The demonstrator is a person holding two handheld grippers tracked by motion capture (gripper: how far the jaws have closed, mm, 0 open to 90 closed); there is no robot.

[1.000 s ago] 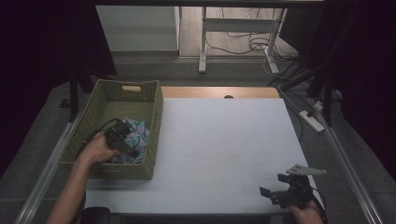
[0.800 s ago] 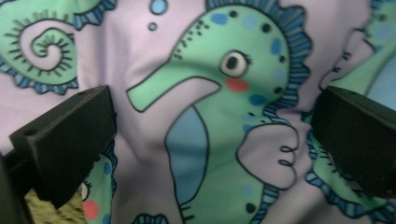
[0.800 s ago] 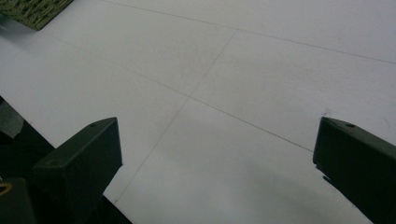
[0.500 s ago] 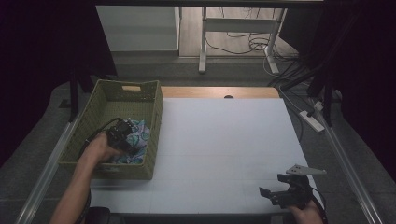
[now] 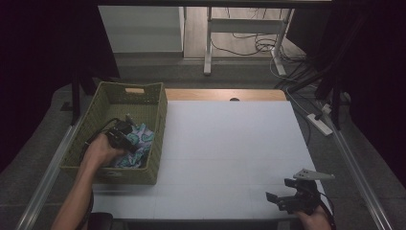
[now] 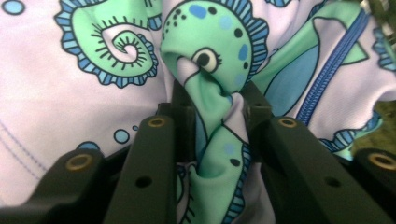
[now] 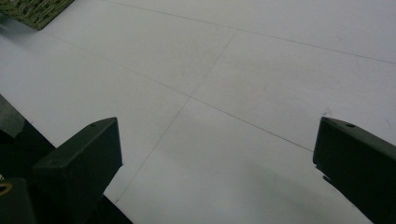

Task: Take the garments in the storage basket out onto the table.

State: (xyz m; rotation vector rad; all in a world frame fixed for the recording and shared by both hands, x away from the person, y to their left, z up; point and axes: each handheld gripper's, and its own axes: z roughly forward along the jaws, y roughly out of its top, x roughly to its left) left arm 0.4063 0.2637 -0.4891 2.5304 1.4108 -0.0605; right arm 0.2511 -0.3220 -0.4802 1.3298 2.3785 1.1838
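A: Between the jaws of the left gripper (image 6: 212, 135), a fold of the cloth (image 6: 210, 70) is bunched up. The jaws are closed to a narrow gap with the fold pinched between them. Cloth is lilac with green-and-blue seahorse print and a blue zip.

B: Where is it?

A: In the basket (image 5: 158, 120), under and ahead of that gripper (image 5: 125, 137). The rest of the cloth (image 5: 139, 146) lies loose on the basket floor beside the hand (image 5: 98, 152).

B: Advice for the step?

A: My judgement: this is a pick-up from the basket. The pinch is on a single ridge, so lift straight up and slowly, let the slack hang free, and clear the near wall before carrying it right. The fabric looks thin and slippery; a quick pull could slide it out. Watch that the zip does not catch on the weave.

B: The other side?

A: Right gripper (image 5: 287, 200) hovers low over the near edge of the table (image 5: 230, 143), well apart from the basket. Its jaws stand wide apart with nothing between them (image 7: 215, 154). It is free to take a second corner once the cloth is out.

B: Surface and room?

A: White top with faint seams, bare ahead of the right gripper. Beyond the far edge: a wooden strip (image 5: 220, 94), desk legs (image 5: 208, 43) and cables (image 5: 258, 45) on the floor, a power strip (image 5: 320, 123) to the right. Room dim, dark at both sides.
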